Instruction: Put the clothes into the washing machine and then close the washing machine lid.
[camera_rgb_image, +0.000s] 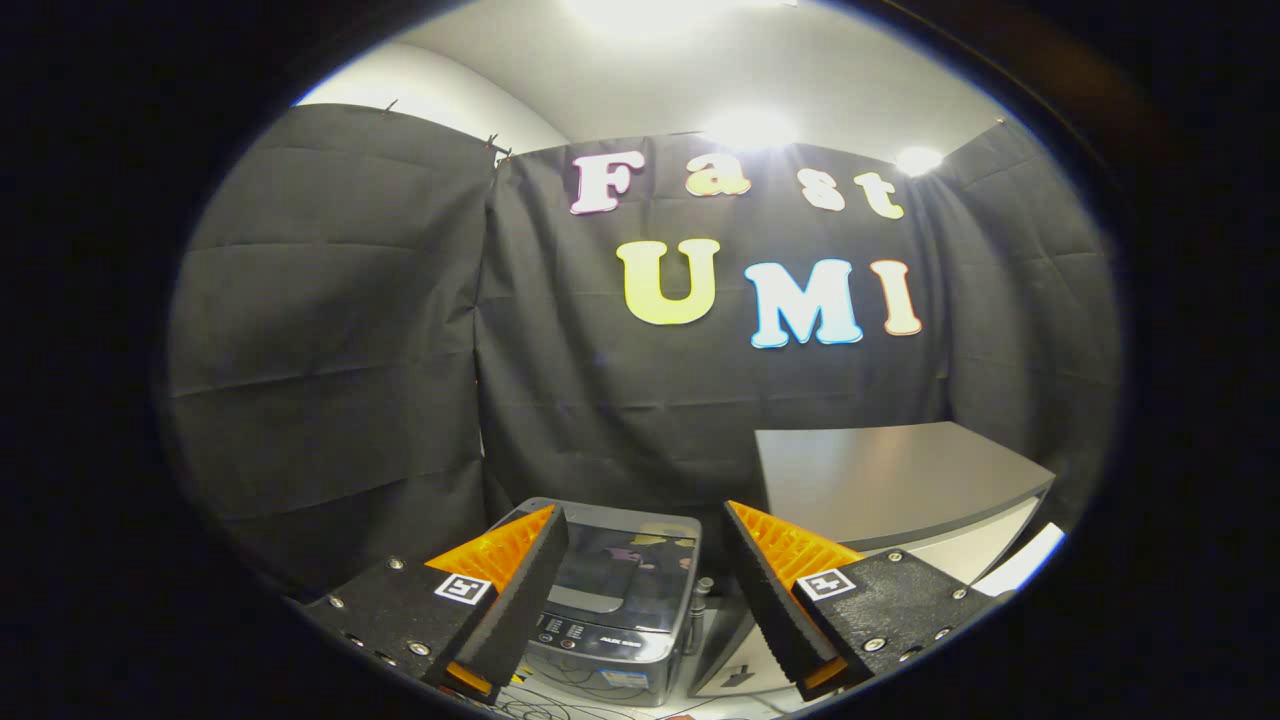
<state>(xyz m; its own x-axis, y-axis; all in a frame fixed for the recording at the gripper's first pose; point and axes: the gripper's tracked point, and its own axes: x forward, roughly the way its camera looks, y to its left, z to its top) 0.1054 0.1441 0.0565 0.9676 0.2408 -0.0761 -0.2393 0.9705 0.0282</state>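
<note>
The gripper is open, its two orange-and-black fingers spread wide with nothing held between them. Seen through the gap just ahead of the fingers stands the washing machine, a small grey top-loader. Its dark glossy lid lies flat and closed, so the contents of the tub cannot be seen; a control panel runs along its near edge. Loose cables lie on the floor in front of it. Just beside the machine, beyond the right finger, stands a grey table with a bare top. Black cloth hangs behind both.
</note>
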